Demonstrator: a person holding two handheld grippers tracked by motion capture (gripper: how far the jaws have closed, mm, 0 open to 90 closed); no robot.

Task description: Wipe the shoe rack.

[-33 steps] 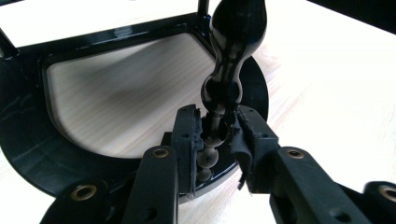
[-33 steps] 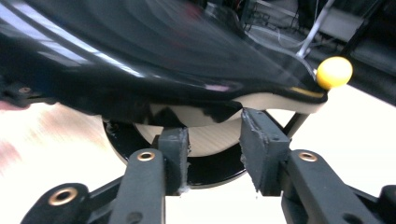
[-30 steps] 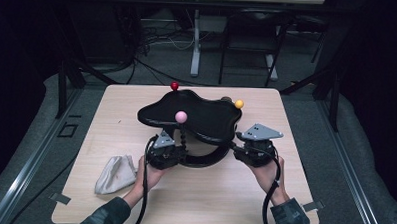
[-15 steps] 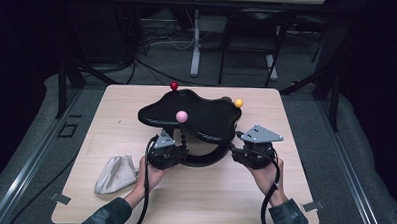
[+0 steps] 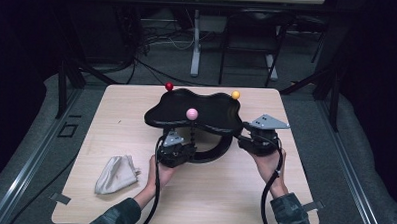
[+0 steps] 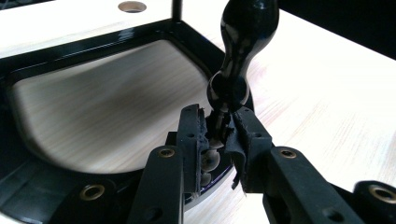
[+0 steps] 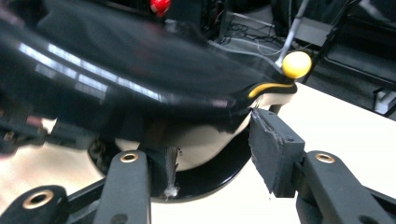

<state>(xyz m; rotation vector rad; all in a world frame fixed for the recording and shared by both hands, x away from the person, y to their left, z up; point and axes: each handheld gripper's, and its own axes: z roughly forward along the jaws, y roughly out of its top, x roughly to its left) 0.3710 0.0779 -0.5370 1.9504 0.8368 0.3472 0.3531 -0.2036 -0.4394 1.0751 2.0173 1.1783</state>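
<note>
Gripping black post w/ left claw on wooden table, dark room, right claw opening, empty

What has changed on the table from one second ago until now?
The right tool has slid a little outward, away from the rim of the black tray, and its jaws have just been opening, with the rim between them but no longer pressed. The left tool stays clamped on the black beaded post. The grey cloth and the coloured knobs lie as before.
</note>
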